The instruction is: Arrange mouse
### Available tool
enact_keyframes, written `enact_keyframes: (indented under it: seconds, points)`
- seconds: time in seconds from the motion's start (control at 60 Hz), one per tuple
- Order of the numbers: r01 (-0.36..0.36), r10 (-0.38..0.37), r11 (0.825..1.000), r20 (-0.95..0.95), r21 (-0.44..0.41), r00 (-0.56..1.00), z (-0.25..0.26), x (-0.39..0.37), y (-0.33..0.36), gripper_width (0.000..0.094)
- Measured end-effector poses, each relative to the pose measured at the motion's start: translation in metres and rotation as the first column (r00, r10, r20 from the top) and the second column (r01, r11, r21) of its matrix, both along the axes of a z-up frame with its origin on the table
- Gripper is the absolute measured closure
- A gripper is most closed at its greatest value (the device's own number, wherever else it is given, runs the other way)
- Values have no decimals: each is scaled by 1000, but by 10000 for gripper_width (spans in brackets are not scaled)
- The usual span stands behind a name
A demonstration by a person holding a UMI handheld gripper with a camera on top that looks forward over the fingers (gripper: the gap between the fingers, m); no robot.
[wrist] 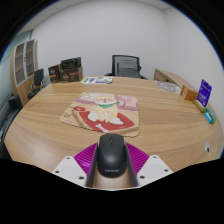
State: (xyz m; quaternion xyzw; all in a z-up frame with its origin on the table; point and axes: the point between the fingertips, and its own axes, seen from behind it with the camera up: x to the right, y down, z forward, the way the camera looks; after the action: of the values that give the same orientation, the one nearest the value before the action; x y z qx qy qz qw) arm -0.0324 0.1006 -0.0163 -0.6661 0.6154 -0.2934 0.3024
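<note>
A black Lenovo mouse sits between my gripper's two fingers, and the magenta pads press against both of its sides. The gripper is shut on the mouse, just above the near edge of the oval wooden table. A rectangular mouse mat with a cartoon animal picture lies flat on the table just beyond the fingers, turned slightly askew.
A blue box and a small teal item stand at the table's right edge. Papers lie at the far side. Black office chairs and a low shelf stand behind the table.
</note>
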Motion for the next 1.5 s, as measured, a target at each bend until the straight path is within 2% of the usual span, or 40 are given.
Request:
enact_keyframes:
  seconds: [0.133,0.217,0.317,0.433,0.633,0.75,0.867,0.983,1.133,1.317,1.417,1.5]
  points:
    - [10,-10,1000,-1,-9,1000,1,0,-2,511]
    - [42,-42,999,-11,7,999,1,-2,-3,587]
    - [63,-63,998,-1,-31,998,18,-2,-14,611]
    - [95,-95,995,22,11,995,69,5,-20,611]
    - [81,-85,996,145,34,986,181,64,-19,613]
    - [69,-78,996,187,54,979,204,106,-7,612]
    - [57,-66,997,168,54,984,182,145,11,613]
    - [57,-62,997,102,51,993,130,166,27,615]
    - [49,-49,998,9,46,999,62,165,41,609]
    - [28,-28,1000,-32,-8,999,22,152,47,575]
    - [15,-17,999,-45,-35,999,10,146,47,507]
    - [27,-29,999,-67,-21,997,1,142,47,420]
